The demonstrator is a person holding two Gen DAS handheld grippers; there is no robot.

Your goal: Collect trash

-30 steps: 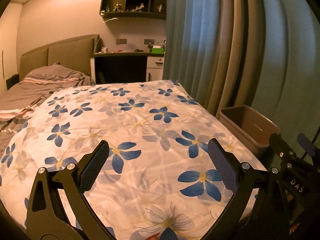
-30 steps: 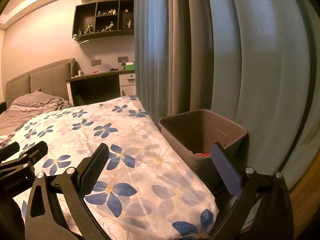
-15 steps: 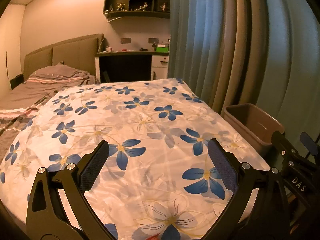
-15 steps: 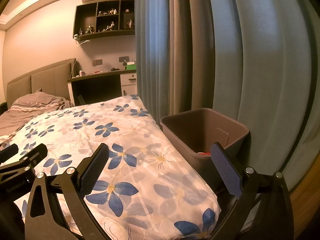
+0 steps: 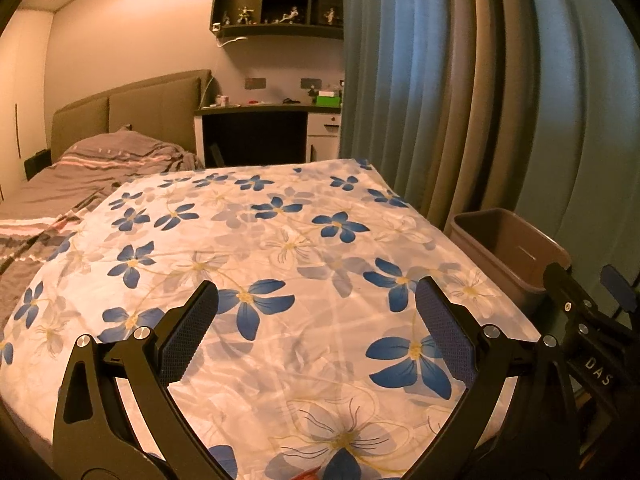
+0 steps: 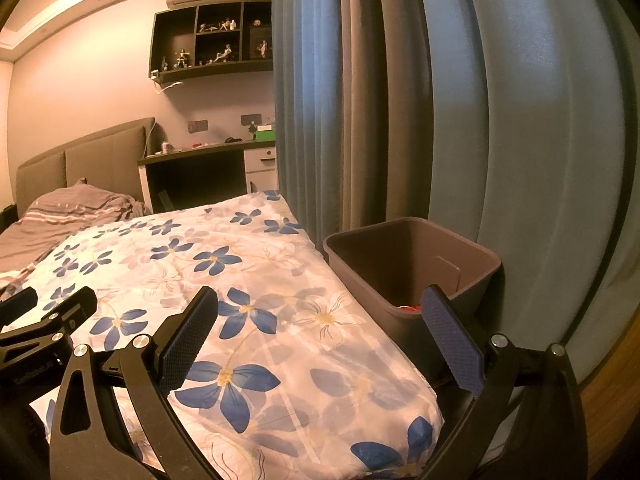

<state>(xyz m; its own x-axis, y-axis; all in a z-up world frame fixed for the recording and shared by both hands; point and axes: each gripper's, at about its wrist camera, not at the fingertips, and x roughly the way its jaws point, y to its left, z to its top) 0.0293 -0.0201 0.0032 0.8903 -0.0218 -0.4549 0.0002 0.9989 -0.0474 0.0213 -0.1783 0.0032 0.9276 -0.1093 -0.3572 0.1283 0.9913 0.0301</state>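
Observation:
A brown plastic bin [image 6: 404,256] stands on the floor beside the bed, against the curtain; it also shows in the left wrist view [image 5: 508,240]. A bit of red trash [image 6: 410,307] lies at its bottom. My left gripper [image 5: 316,324] is open and empty above the flowered bedspread [image 5: 280,248]. My right gripper [image 6: 320,328] is open and empty over the bed's right corner, its right finger in front of the bin. Each gripper shows at the edge of the other's view. No loose trash shows on the bedspread.
Blue-grey curtains [image 6: 460,120] hang close behind the bin. A grey striped duvet [image 5: 100,160] is bunched at the headboard. A desk [image 5: 264,132] and wall shelf [image 5: 280,0] stand at the far wall. Wooden floor [image 6: 616,392] shows at right.
Both grippers have pulled back and risen slightly, so the bed and bin sit a little lower in the views. Both stay open and empty.

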